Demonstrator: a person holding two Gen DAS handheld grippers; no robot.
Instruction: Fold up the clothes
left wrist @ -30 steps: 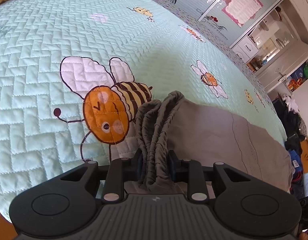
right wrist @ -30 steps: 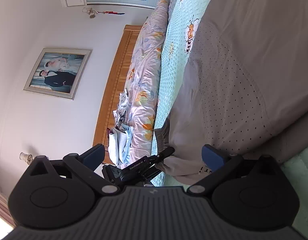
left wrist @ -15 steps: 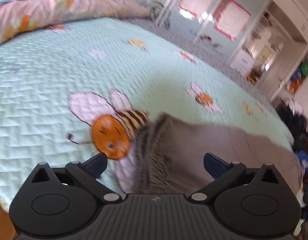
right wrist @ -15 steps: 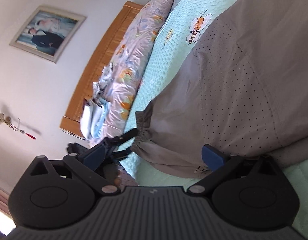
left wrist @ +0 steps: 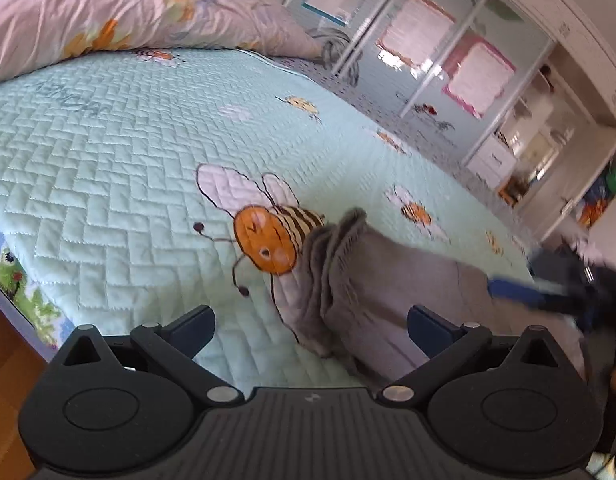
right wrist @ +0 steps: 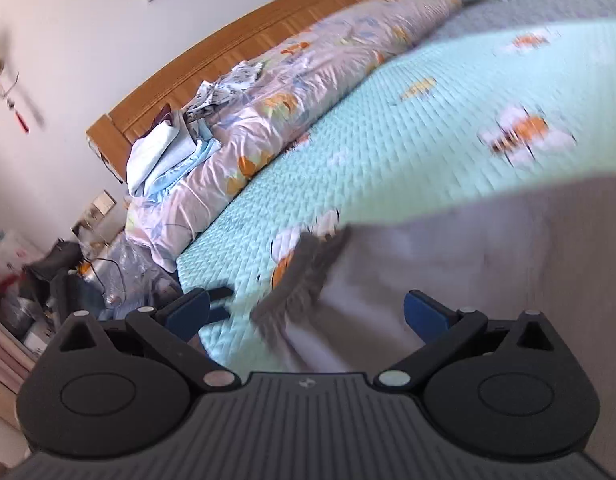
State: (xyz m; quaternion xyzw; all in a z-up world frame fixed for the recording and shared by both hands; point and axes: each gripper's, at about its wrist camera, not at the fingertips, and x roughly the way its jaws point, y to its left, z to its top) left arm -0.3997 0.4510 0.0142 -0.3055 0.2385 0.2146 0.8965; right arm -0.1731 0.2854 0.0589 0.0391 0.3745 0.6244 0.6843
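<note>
A: Left wrist view?
B: Left gripper spread wide, empty. Grey garment lies on bee quilt, waistband bunched by the big bee.
A: Right wrist view?
B: Right gripper released too; garment blurred, just ahead.

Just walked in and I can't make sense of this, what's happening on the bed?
A person is folding a grey garment on a bee-print quilt, with a gripper in each hand. Both the left gripper and the right gripper are open, holding nothing. The garment lies on the quilt, its gathered waistband bunched beside the big bee.
</note>
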